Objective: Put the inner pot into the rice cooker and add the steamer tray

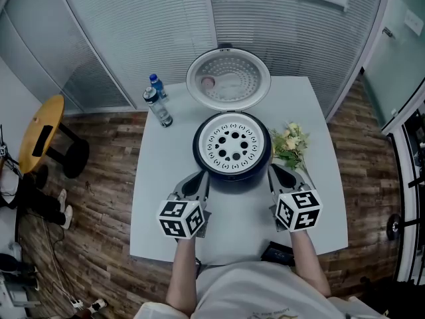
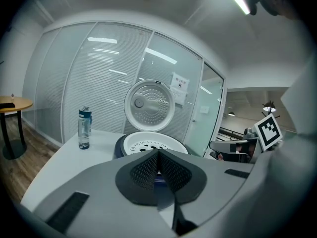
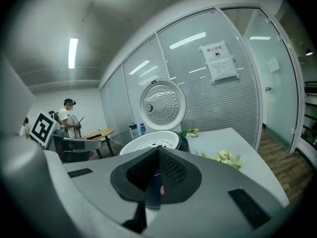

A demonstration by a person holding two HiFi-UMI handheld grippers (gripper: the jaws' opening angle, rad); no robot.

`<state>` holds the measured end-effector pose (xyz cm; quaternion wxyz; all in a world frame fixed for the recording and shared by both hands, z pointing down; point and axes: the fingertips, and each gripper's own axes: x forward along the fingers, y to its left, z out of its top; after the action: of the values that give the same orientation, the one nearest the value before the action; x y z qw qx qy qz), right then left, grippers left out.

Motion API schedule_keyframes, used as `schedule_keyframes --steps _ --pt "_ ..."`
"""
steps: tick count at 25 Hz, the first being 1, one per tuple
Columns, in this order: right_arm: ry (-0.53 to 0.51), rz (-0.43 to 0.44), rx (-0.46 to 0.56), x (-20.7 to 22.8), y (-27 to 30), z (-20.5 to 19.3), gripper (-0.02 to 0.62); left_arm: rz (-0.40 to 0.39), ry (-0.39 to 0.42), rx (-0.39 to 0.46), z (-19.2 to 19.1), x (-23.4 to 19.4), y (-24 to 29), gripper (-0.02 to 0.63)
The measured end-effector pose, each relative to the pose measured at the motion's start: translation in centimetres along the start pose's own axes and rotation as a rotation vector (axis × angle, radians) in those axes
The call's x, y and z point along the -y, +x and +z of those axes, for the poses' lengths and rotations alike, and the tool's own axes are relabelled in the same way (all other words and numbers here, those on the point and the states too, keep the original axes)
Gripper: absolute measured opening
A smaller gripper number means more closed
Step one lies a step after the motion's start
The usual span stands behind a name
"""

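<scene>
Both left tongs [image 1: 202, 177] and right tongs [image 1: 273, 169] sit closed beside round perforated steamer tray [image 1: 248, 154].

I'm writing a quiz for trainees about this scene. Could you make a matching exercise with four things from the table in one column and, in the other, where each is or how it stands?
Things:
1. steamer tray
2. lid
3. water bottles
4. flowers

Place or state:
A. on the table, right of the rice cooker
B. seated in the top of the rice cooker
C. swung open behind the cooker's mouth
D. on the table, left of the rice cooker

Pairs: 1-B, 2-C, 3-D, 4-A
</scene>
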<state>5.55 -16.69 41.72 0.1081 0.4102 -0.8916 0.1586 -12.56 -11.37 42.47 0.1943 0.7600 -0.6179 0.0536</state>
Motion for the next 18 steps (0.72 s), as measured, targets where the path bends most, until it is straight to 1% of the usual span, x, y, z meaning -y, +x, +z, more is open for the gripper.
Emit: schedule_keyframes --steps 18 --pt "0.022 0.010 -0.001 0.58 0.37 -0.13 0.017 0.011 -0.010 0.002 -0.11 -0.37 0.18 0.011"
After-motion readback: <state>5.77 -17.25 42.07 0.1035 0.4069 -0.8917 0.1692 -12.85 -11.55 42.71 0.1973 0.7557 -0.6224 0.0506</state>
